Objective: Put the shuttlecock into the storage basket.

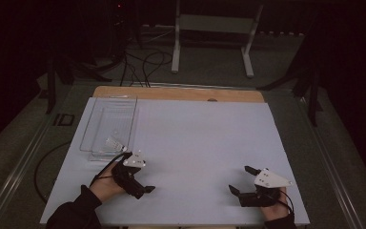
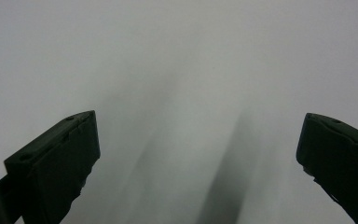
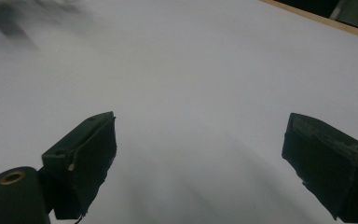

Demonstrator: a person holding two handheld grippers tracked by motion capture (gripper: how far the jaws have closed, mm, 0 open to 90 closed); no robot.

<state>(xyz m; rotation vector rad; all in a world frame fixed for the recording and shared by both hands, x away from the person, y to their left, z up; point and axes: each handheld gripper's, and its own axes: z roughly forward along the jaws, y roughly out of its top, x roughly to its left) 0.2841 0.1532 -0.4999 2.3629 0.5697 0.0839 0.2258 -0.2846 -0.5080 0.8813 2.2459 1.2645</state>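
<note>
Near the table's front edge, the left gripper point(image 1: 136, 183) and right gripper point(image 1: 243, 180) are resting spread wide, grasping nothing. Farther back left, a clear rectangular plastic tray point(image 1: 124, 107) is holding a small transparent object point(image 1: 114, 142), probably the target; approaching it slowly, jaws centred, seems wise.

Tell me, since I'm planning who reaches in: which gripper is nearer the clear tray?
Left. The left gripper sits just below the clear tray's near end; the right gripper is far across the table.

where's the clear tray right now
In the high view the clear tray sits on the white table at its far left, just beyond the left gripper.
</note>
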